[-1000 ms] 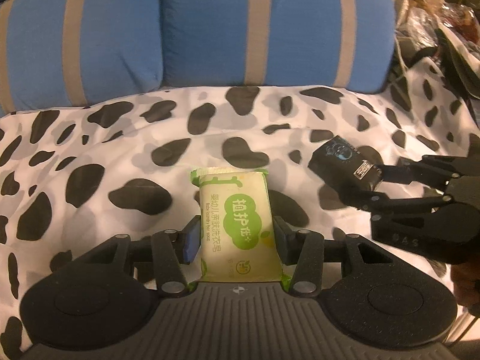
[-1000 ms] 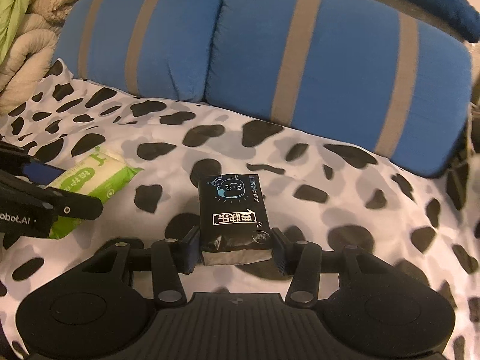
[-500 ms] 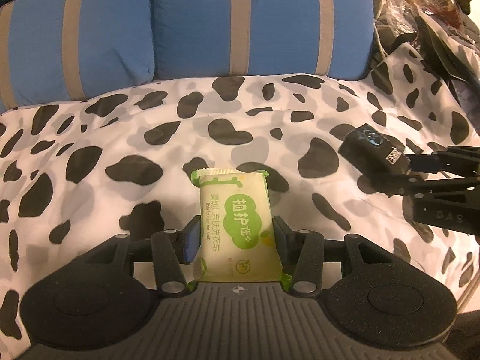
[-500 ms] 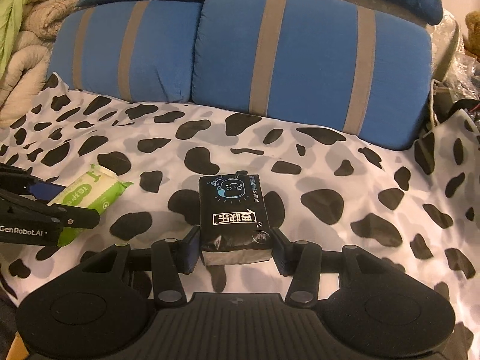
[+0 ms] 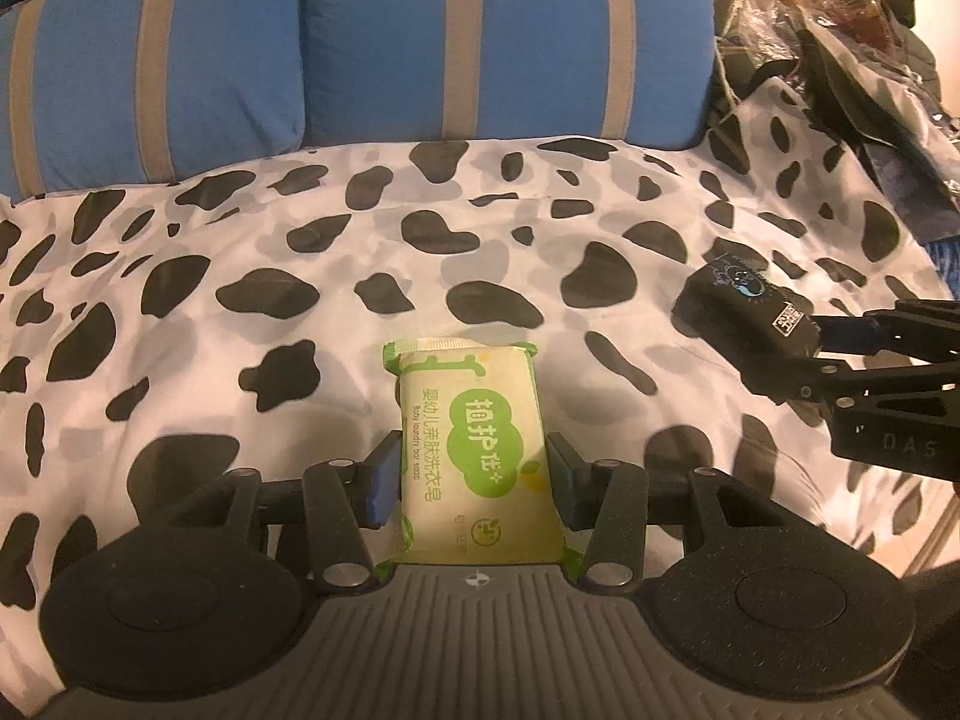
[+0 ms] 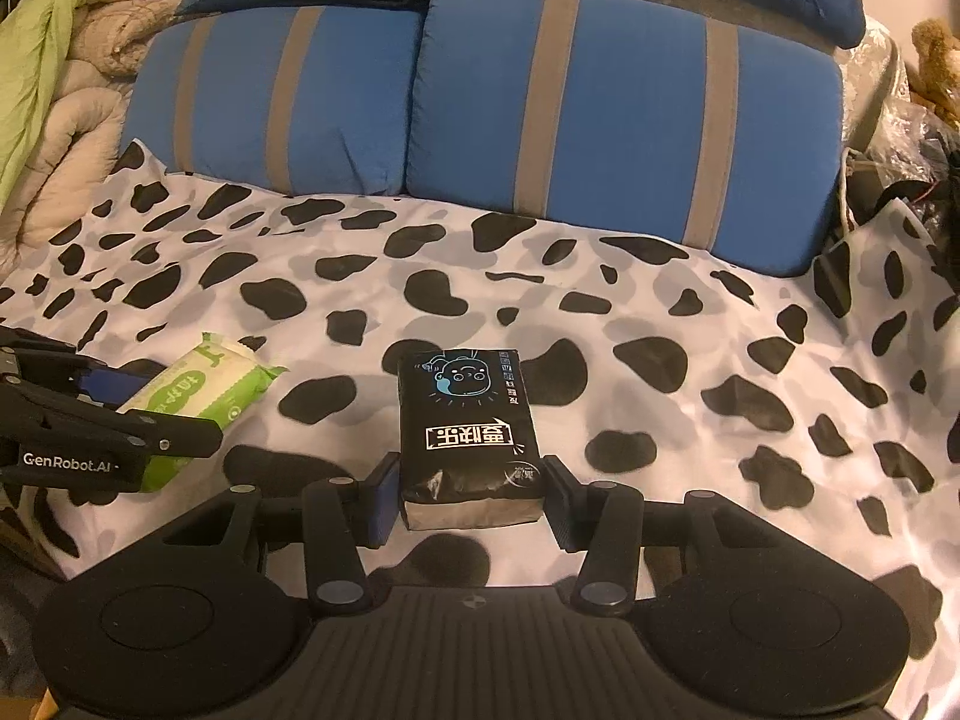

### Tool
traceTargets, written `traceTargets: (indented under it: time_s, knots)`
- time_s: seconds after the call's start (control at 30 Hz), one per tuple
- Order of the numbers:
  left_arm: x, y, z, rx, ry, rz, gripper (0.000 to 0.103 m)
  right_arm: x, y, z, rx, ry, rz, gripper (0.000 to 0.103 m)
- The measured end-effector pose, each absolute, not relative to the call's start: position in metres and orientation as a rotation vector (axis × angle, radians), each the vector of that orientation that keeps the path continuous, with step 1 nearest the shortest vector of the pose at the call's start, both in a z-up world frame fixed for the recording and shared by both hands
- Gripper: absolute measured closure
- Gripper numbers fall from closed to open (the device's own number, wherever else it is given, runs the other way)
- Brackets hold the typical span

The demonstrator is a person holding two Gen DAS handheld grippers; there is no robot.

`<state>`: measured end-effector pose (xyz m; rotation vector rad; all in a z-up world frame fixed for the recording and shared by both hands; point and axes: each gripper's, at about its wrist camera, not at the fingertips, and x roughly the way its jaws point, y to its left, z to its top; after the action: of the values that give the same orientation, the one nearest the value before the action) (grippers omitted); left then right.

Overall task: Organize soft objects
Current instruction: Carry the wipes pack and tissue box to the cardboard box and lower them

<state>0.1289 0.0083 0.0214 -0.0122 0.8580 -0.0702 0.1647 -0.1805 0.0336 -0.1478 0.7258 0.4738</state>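
I see a bed under a white cow-spotted sheet in warm, dim light; at its head lean two blue pillows with grey stripes; left of them lies a beige quilt; right of them, dark clutter.

Your left wrist cam looks forward and down along its fingers, close over the cow-print sheet, facing the blue striped pillows. Right wrist cam: same tilt, same facing, just beside it. Shared: sheet, pillows, and each view catches the other's gripper at its edge.
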Motion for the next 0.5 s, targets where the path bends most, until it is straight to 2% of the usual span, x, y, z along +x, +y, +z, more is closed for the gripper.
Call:
traceTargets:
  time_s: [0.5]
  knots:
    - [0.082, 0.002, 0.021, -0.038, 0.867, -0.069, 0.055, 0.116, -0.186, 0.038, -0.137, 0.734, 0.48, 0.052]
